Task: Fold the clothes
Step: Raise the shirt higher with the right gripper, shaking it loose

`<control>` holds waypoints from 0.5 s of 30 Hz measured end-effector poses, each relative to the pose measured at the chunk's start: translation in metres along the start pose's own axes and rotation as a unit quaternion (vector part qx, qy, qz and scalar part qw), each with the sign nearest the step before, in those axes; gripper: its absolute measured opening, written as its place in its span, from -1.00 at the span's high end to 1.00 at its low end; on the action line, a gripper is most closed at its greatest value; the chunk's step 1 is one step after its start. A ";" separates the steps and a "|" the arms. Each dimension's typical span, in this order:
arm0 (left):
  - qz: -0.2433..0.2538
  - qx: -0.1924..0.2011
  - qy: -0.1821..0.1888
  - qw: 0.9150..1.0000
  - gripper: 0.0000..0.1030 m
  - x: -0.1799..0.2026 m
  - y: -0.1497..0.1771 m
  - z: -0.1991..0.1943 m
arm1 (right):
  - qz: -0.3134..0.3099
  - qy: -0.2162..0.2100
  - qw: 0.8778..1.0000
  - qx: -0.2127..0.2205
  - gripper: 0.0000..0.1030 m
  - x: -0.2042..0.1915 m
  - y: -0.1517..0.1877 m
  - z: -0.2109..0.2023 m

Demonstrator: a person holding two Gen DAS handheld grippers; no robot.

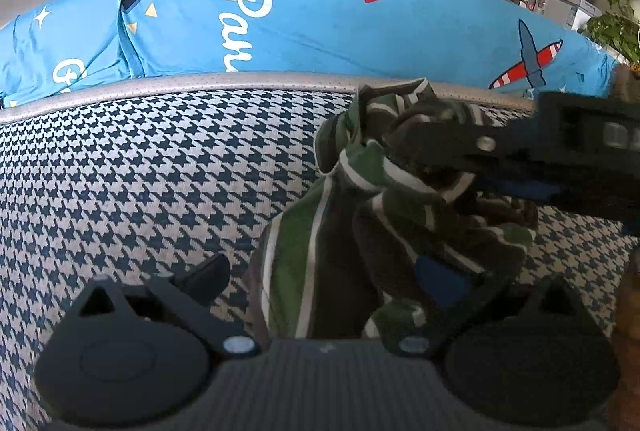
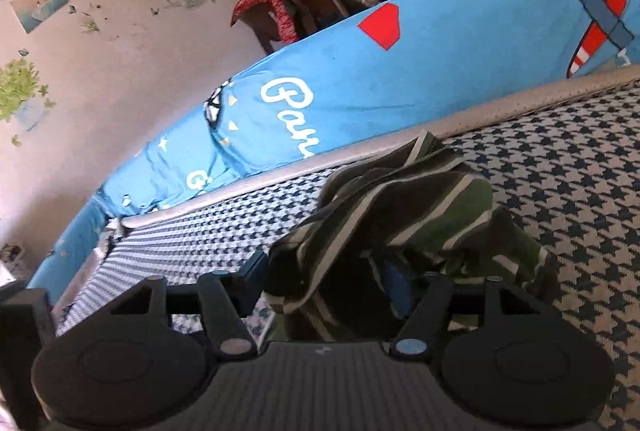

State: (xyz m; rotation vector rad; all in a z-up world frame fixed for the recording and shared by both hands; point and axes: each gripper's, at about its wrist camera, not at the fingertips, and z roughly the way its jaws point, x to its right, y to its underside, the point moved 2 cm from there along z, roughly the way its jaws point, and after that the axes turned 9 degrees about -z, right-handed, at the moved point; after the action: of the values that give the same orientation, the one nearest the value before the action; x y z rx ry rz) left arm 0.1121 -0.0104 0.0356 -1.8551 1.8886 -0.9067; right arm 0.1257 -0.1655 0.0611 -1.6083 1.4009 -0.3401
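Striped green garment (image 1: 360, 215) lies bunched on the houndstooth cushion (image 1: 140, 171), near its grey piped edge (image 1: 200, 81) and the blue printed cover (image 1: 320, 27) behind. My left tongs (image 1: 332, 295) stand spread wide, the cloth draped between and over their fingers; whether they grip it I cannot tell. My right tongs (image 2: 336, 283) are buried in the folds (image 2: 400, 207), their closure hidden.

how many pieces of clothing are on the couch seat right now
1: a green striped garment, bunched up on the houndstooth seat near its back edge. More could be hidden inside the bundle.
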 end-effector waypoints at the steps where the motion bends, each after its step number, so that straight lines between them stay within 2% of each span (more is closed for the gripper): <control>1: 0.002 0.000 -0.001 1.000 -1.00 0.001 0.001 0.000 | -0.003 0.003 1.000 0.000 0.39 0.000 0.001 0.001; 2: 0.004 -0.001 -0.001 1.000 -1.00 0.001 0.001 0.001 | -0.006 0.004 1.000 -0.001 0.73 0.001 0.001 0.003; 3: 0.007 -0.001 -0.002 1.000 -1.00 0.002 0.002 0.001 | -0.008 0.008 1.000 -0.002 0.81 0.001 0.001 0.003; 7: 0.005 -0.002 -0.003 1.000 -1.00 0.001 0.002 0.001 | -0.013 0.056 0.998 0.027 0.87 0.010 -0.003 -0.007; 10: 0.001 -0.003 -0.004 1.000 -1.00 0.000 0.001 0.002 | 0.007 0.094 0.994 0.052 0.87 0.026 -0.010 -0.020; 15: 0.000 -0.004 -0.008 1.000 -1.00 -0.001 0.001 0.003 | 0.031 0.186 0.978 0.084 0.87 0.055 -0.020 -0.044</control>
State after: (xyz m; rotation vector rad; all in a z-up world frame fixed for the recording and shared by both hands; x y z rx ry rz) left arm 0.1135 -0.0103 0.0329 -1.8630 1.8851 -0.8825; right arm 0.1230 -0.2358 0.0795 -1.4049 1.6493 -0.7330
